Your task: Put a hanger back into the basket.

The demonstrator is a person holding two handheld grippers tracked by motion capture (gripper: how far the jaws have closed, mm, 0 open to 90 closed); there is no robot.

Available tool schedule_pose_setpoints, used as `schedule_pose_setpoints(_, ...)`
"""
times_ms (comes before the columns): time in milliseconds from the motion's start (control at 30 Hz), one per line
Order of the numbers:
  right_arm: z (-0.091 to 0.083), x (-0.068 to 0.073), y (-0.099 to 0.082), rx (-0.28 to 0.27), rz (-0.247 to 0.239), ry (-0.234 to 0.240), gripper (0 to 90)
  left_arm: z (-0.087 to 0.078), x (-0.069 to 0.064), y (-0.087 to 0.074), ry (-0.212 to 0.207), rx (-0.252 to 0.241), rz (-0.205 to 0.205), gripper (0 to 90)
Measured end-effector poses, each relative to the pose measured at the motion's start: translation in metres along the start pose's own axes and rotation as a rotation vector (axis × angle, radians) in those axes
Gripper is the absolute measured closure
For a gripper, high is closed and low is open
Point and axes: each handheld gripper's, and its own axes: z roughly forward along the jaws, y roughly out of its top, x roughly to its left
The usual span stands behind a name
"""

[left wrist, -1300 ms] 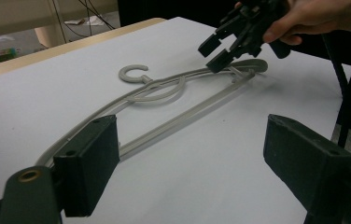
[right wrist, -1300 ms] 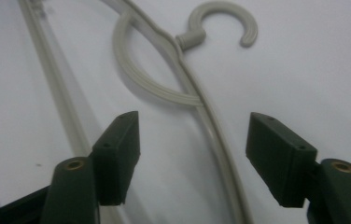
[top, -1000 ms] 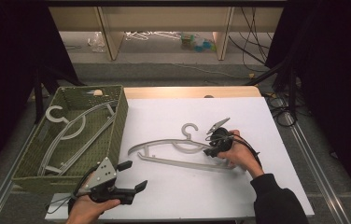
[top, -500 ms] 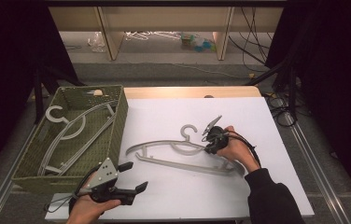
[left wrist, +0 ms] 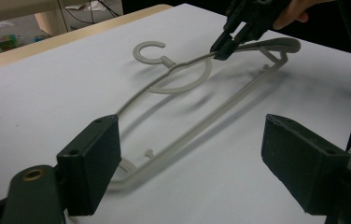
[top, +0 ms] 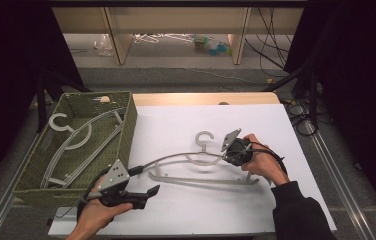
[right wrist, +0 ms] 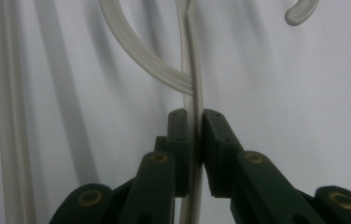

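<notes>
A pale plastic hanger (top: 196,165) lies on the white sheet (top: 191,215) in the middle of the table, hook toward the far side, its left end close to the green basket (top: 126,120). The right gripper (top: 231,152) has its jaws clamped on the hanger's thin upper arm just right of the hook; its own view shows the rod pinched squarely between both pads. The left gripper (top: 148,192) hovers near the front left of the sheet, jaws spread wide and holding nothing, aimed along the hanger. The basket already holds other hangers (top: 71,135), so the step looks like moving this one there. To do it well, I judge the grip should stay firm, the lift level, and the free end perhaps steadied by the open left jaws to stop it swinging.
</notes>
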Motion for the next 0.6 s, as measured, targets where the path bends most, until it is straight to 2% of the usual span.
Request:
schedule_pose_setpoints(67, -0.009, 0.004, 0.000, -0.008, -0.023, -0.023, 82.3, 0.009, 0.003, 0.008, -0.008, 0.015, 0.010, 20.6)
schedule_pose_setpoints(133, -0.017, 0.009, 0.001, -0.016, -0.042, -0.035, 82.3, 0.022, 0.005, 0.015, -0.028, 0.046, -0.025, 21.2)
schedule_pose_setpoints(200, -0.023, 0.014, 0.001, -0.023, -0.058, -0.041, 82.3, 0.036, 0.005, 0.022, -0.043, 0.078, -0.035, 24.3)
schedule_pose_setpoints(267, -0.029, 0.019, 0.002, -0.030, -0.079, -0.059, 82.3, 0.051, 0.005, 0.029, -0.045, 0.105, -0.008, 23.7)
schedule_pose_setpoints(333, -0.035, 0.023, 0.002, -0.040, -0.098, -0.081, 82.3, 0.062, 0.008, 0.036, -0.055, 0.152, 0.025, 23.8)
schedule_pose_setpoints(400, -0.039, 0.027, 0.004, -0.022, -0.129, -0.109, 82.3, 0.073, 0.009, 0.042, -0.057, 0.141, -0.011, 26.5)
schedule_pose_setpoints(467, -0.043, 0.031, 0.005, -0.035, -0.124, -0.104, 82.3, 0.083, 0.013, 0.047, -0.071, 0.157, -0.024, 27.1)
schedule_pose_setpoints(500, -0.045, 0.032, 0.005, -0.034, -0.136, -0.108, 82.2, 0.088, 0.015, 0.049, -0.074, 0.178, -0.017, 27.8)
schedule_pose_setpoints(600, -0.048, 0.037, 0.005, -0.042, -0.150, -0.113, 82.2, 0.102, 0.022, 0.051, -0.073, 0.201, -0.023, 29.3)
